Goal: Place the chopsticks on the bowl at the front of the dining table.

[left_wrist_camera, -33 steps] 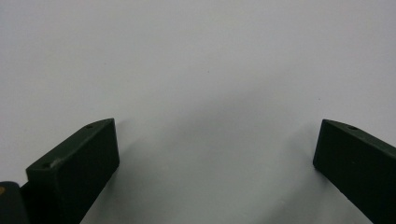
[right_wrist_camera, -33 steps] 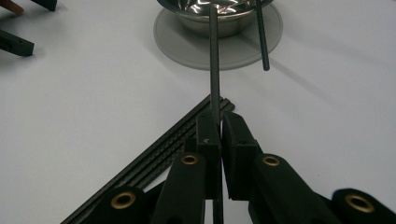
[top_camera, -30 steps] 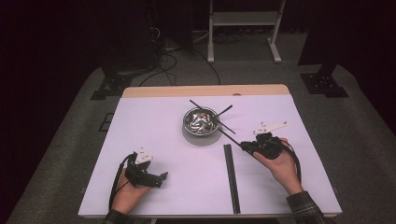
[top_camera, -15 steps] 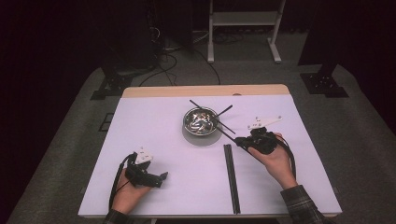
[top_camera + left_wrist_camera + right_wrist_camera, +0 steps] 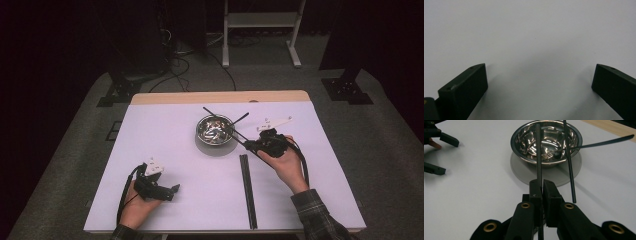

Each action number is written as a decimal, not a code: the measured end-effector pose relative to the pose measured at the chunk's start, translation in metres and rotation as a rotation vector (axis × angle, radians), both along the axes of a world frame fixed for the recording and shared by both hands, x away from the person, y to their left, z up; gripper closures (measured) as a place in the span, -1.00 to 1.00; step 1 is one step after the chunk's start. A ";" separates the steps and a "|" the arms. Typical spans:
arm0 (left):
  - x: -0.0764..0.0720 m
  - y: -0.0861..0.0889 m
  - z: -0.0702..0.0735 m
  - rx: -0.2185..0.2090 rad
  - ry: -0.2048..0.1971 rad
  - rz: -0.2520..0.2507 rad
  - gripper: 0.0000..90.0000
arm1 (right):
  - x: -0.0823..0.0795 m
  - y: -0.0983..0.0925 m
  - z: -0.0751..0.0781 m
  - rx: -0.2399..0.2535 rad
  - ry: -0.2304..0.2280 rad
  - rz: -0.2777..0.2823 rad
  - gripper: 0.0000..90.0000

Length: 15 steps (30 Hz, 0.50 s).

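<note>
A: What did the right gripper have?

B: A black stick. Jaws were clamped tight on it, w/ the stick squeezed between the pads. From the high view the gripper sat just right of the bowl, w/ the person's hand behind it.

A: Where did the stick go?

B: Straight out from the jaws, up over the near rim & into the bowl. Far tip was inside; can't tell if it touched the bottom.

A: Other sticks?

B: Yes. A 2nd stick lay just right of the held one, its near end on the table, the rest leaning over the rim. A 3rd stick ran in from the right, across the rim. In the high view their ends poked out beyond the bowl at upper left & upper right.

A: The bowl itself?

B: Shiny steel, on a grey disc, mid-table, toward the far side.

A: And the left gripper?

B: Near the front-left corner, well apart from the bowl. Jaws stood wide apart, w/ bare white table between them in its own view.

A: Anything else?

B: A long black bar lay flat, running from near the bowl to the front edge, between the two hands.
</note>
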State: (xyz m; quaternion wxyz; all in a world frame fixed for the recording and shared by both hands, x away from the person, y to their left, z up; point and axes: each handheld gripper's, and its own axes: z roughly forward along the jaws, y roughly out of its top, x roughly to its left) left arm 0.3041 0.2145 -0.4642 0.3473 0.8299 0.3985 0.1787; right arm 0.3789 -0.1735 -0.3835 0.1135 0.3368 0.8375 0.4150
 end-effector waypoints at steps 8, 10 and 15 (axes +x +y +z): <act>0.000 0.000 0.000 0.003 0.002 -0.001 -1.00 | 0.013 0.009 0.007 0.011 0.002 -0.001 0.90; 0.000 0.000 0.000 0.002 0.002 -0.001 -1.00 | 0.015 0.011 0.007 0.012 0.006 0.002 0.90; 0.000 0.000 0.000 0.004 0.003 -0.002 -1.00 | 0.020 0.016 0.009 0.011 0.007 0.002 0.90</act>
